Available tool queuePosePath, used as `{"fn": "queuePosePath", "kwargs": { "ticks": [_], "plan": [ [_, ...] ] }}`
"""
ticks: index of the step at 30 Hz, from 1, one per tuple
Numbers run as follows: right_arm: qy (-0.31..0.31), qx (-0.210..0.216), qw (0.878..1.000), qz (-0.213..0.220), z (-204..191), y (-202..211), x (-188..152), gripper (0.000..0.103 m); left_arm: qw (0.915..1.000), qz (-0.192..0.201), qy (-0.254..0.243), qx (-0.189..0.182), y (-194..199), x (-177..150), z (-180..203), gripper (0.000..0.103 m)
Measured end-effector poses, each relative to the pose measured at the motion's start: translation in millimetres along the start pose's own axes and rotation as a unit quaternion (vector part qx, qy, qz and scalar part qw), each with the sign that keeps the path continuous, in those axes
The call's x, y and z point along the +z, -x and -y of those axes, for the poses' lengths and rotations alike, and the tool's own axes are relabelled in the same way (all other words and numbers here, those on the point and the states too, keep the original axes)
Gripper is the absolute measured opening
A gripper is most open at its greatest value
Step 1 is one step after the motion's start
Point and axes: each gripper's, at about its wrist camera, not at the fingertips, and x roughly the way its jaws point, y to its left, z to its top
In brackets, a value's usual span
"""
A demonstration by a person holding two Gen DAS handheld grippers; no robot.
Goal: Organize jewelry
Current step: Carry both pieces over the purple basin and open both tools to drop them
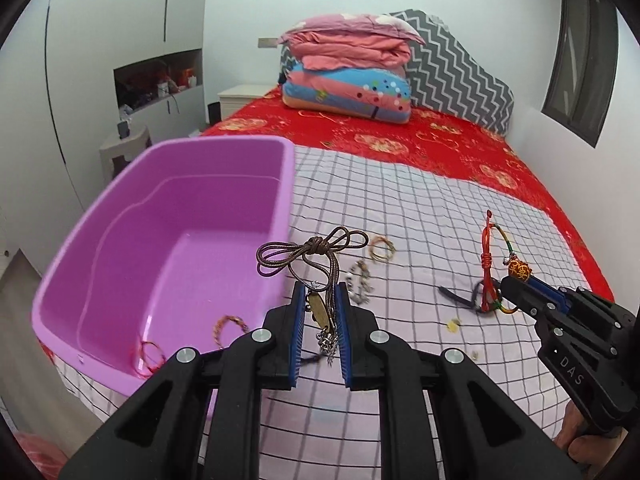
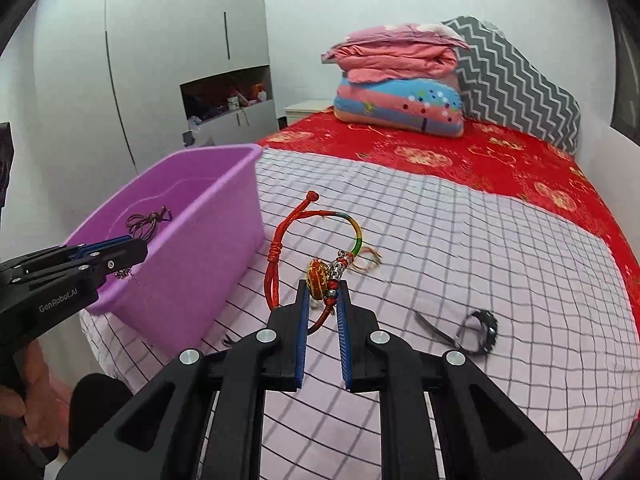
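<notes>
While we are holding both pieces above the bed [image 1: 400, 208], the left gripper [image 1: 320, 312] is pinching a brown cord necklace [image 1: 316, 248] with its fingers almost pressed together; the knot and loops are standing up just beyond the fingertips, and a small metal pendant [image 1: 320, 312] is hanging between the pads. In front of it and to its left the purple tub [image 1: 288, 184] is waiting, with two thin bracelets already lying inside.

The right gripper [image 2: 323, 300] is pinching a red cord bracelet [image 2: 276, 256] at its beaded end, near the round orange bead [image 2: 317, 276], and the loop is bending up and away from the fingertips.

We are judging both pieces as very light, soft and limp, so they are swinging easily and can slip through the pads. The cord is the better place to hold, close to a knot or a bead that stops sliding; the small metal parts look slippery and a little fragile.

On the checked sheet beyond the grippers, a dark watch [image 2: 476, 332] and some more small bracelets [image 1: 382, 249] are still lying.
</notes>
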Motion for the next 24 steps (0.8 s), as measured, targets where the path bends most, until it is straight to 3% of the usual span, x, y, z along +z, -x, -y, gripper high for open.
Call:
{"fn": "queuePosePath", "kwargs": {
  "ticks": [8, 18, 24],
  "plan": [
    [0.034, 0.045, 0.998, 0.016, -56, -18, 35, 0.013, 0.9983, 0.017, 0.021, 0.052, 7, 16, -46, 0.015],
    [0.068, 0.108, 0.992, 0.002, -134, -52, 58, 0.013, 0.9916, -0.006, 0.080, 0.101, -5, 8, -116, 0.015],
    [0.090, 0.130, 0.987, -0.018, -160, -74, 61, 0.013, 0.9875, -0.017, 0.101, 0.120, -13, 2, -143, 0.015]
  ]
}}
